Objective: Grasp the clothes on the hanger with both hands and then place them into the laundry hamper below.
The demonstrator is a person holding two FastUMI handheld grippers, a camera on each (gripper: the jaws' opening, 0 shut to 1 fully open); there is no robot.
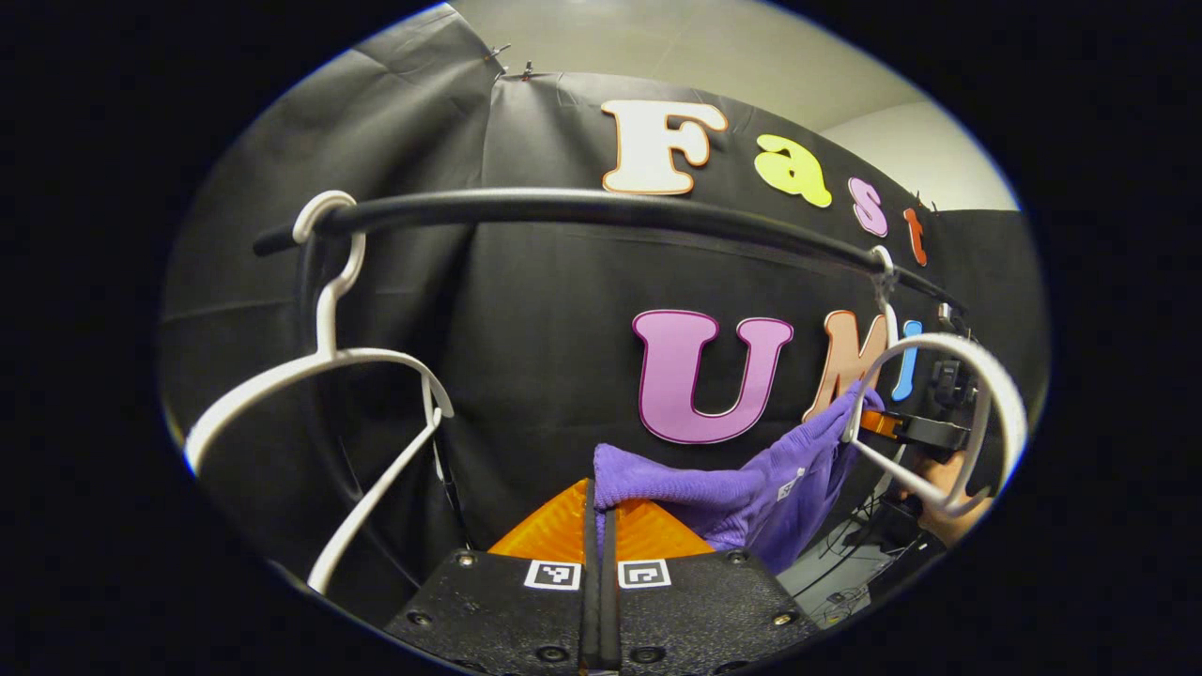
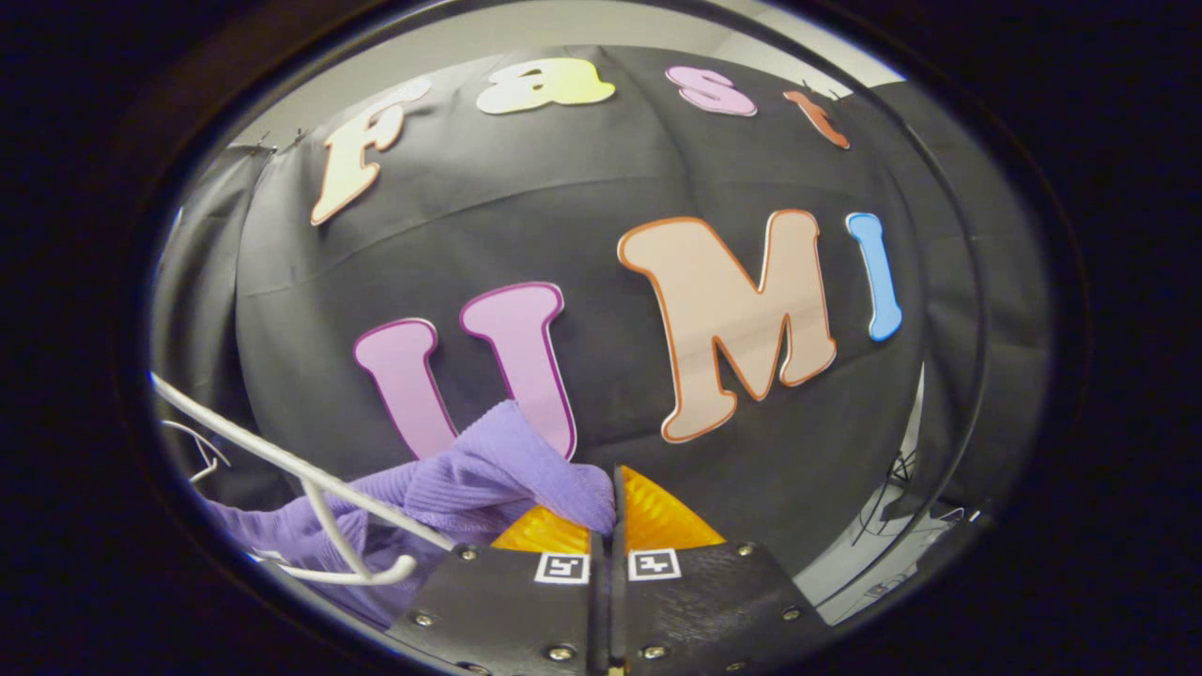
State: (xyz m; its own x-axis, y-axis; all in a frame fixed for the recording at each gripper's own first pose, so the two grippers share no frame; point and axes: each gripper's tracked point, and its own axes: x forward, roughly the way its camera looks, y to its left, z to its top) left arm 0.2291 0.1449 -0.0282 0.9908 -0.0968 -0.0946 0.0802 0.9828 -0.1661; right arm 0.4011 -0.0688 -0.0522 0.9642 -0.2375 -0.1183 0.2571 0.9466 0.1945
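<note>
Both my left gripper and right gripper pinch the purple garment; I should slide it clear off the white hanger evenly.

The garment is plain purple with fine ribbing and a small white tag. Both hangers are white. The rail is black. The ceiling is pale beige.

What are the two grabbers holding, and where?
Both hold the purple garment. The left gripper pinches one top edge; the right gripper pinches the other end, beside the white hanger.
</note>
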